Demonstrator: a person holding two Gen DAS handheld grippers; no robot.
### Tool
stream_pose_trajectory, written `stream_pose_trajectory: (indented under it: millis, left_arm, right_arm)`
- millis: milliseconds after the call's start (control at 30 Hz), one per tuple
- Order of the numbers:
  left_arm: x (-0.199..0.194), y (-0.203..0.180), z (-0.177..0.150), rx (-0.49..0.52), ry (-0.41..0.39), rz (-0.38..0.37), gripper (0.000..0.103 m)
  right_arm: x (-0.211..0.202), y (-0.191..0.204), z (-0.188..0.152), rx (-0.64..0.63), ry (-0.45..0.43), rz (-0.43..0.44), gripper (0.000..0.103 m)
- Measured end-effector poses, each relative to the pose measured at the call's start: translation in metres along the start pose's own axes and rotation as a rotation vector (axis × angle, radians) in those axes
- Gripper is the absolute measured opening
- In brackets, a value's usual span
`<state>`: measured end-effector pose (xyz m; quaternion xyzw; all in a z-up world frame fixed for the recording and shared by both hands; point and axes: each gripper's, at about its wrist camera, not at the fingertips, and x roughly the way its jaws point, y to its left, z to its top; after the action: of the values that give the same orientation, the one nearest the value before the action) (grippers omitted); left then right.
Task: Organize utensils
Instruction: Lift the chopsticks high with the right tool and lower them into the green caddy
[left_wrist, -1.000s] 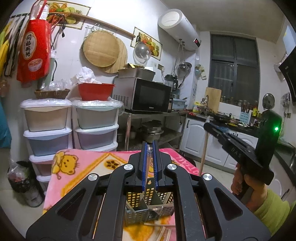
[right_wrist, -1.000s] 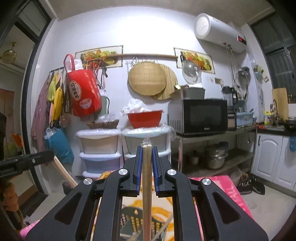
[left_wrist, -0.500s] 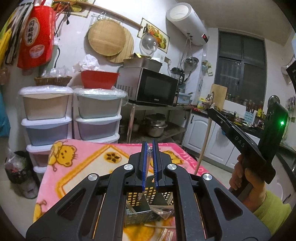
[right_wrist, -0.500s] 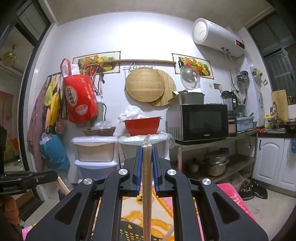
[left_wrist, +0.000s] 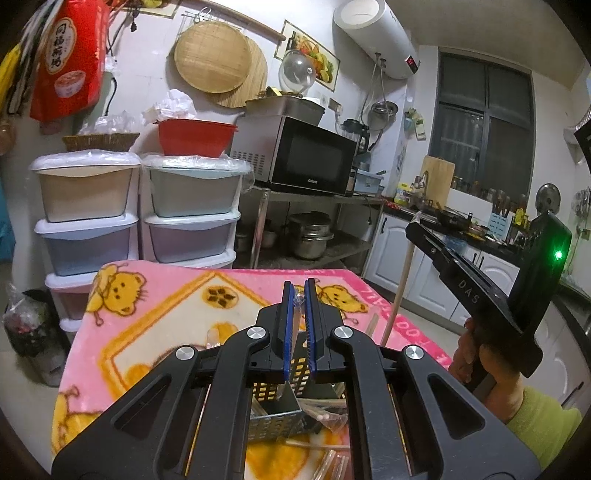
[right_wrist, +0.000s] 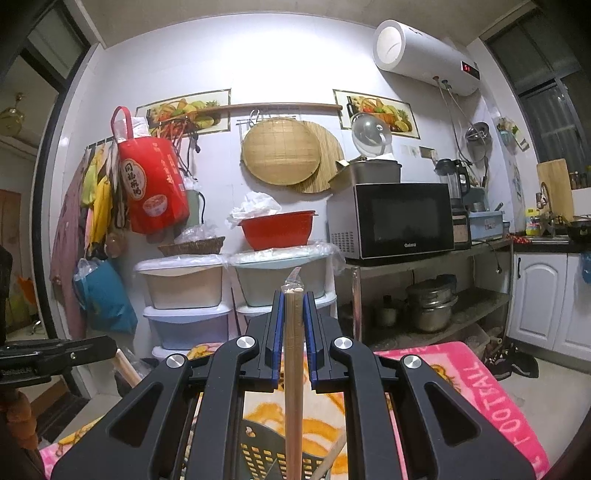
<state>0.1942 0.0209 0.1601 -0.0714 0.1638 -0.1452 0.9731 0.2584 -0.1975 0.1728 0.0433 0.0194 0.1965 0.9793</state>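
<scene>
My right gripper is shut on a pair of wooden chopsticks in a clear sleeve, held upright over a dark perforated utensil caddy. It also shows in the left wrist view, with the chopsticks hanging down from it. My left gripper is shut on a thin clear-wrapped utensil above the caddy on the pink blanket. What the wrapper holds is hidden by the pads.
Wrapped chopsticks and straws lie by the caddy's near side. Stacked plastic drawers, a microwave on a metal rack and white cabinets stand behind the table. A floor bin sits at left.
Both wrist views have tilted and shifted slightly; the left gripper has dropped lower over the caddy. The right gripper has come closer in the left view. Both grips are unchanged.
</scene>
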Motion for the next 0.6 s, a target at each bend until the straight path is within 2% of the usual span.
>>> stream_pose_trajectory:
  millis: [600]
  left_arm:
    - [0.020, 0.007, -0.027, -0.021, 0.067, -0.009, 0.004]
  right_arm:
    - [-0.002, -0.008, -0.031, 0.012, 0.046, -0.034, 0.011]
